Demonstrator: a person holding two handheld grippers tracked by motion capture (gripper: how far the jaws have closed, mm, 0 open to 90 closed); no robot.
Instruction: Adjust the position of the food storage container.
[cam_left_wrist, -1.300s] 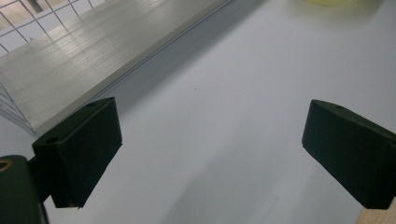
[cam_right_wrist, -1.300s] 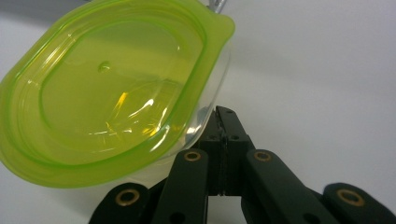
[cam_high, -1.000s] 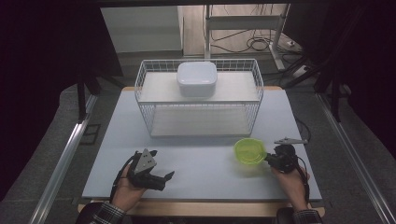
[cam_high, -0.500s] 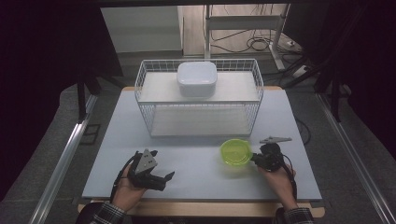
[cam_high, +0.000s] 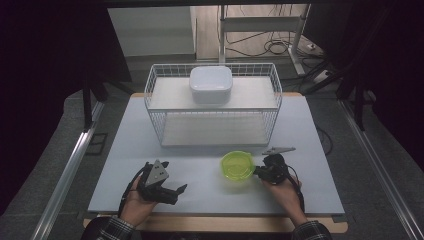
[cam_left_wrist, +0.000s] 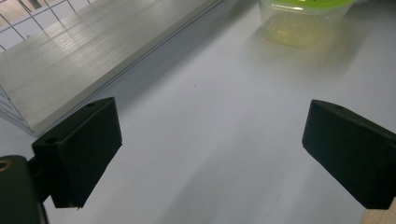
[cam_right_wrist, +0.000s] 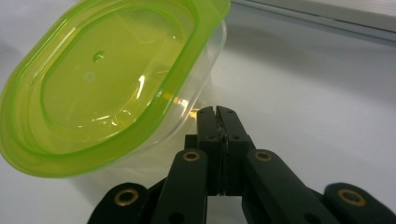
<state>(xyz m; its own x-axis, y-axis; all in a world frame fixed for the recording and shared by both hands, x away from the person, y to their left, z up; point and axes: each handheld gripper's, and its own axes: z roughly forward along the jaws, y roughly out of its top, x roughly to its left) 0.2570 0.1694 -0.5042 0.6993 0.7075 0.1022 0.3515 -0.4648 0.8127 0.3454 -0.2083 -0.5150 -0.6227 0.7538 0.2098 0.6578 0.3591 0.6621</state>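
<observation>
Dark curtains and grey floor surround a pale grey tabletop (cam_high: 150, 150) bearing a white wire basket (cam_high: 215, 107) with a white lidded square box (cam_high: 210, 84) on its upper shelf. Near the front edge, a clear plastic tub with a lime-green lid (cam_high: 238, 165) sits tilted, one side seemingly lifted off the table. The right gripper (cam_high: 261, 173) has its jaws pressed together against the tub's wall just beneath the lid rim, perhaps pinching the lip; I cannot tell for sure. The left gripper (cam_high: 181, 190) rests well apart, jaws wide and empty. Such a shallow purchase could slip, letting the light tub tip or skid away.
</observation>
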